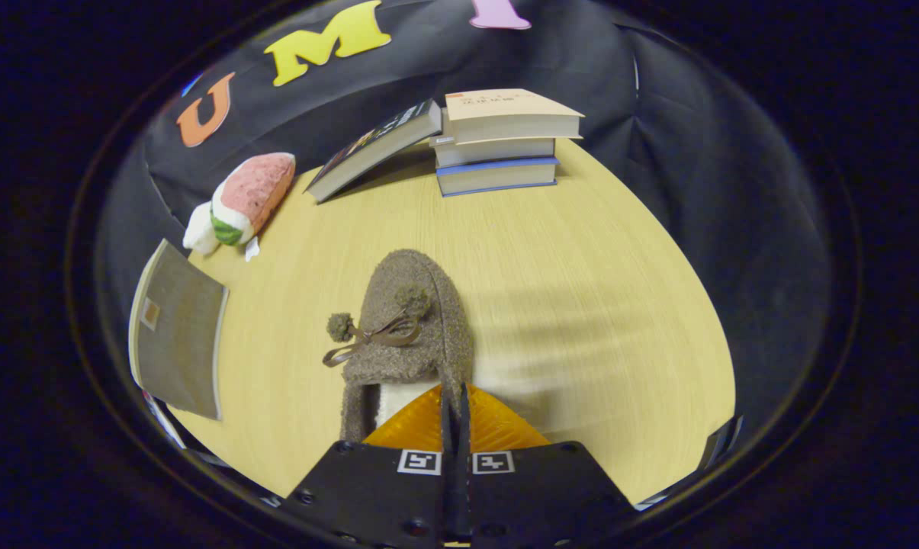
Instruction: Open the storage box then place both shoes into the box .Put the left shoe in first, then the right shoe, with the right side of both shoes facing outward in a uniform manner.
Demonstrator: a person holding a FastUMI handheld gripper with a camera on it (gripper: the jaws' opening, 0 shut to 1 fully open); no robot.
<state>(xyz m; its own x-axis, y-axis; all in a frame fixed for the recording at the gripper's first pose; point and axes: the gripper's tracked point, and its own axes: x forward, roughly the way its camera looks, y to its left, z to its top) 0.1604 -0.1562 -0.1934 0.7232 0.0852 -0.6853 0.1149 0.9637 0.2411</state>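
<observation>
Gripper view looks down past the claw [454, 404] onto a pale wooden table [581, 305], and from where I stand the two fingers appear pressed together on the heel rim of a fuzzy brown slipper [413, 320], pinching its side wall. The slipper stretches straight ahead of the fingers, toe pointing away, its little bow and pompoms [375, 329] on top and the pale lining just left of the fingertips. The table looks streaked to the right of the claw, so I judge the shoe is being carried or dragged just now.

Beyond the toe, well apart, a stack of books [505, 141] stands with another book [375, 149] leaning on it. Off to the left and ahead lies a plush toy [242, 200], and nearer on the left a grey flat panel [177, 335]; I cannot tell whether it is part of the storage box.

To do this step well, I would hold the pinch firm, since soft fleece can slip. Lift so the sole clears the table, keep the toe level, and settle which side faces outward before lowering it.
</observation>
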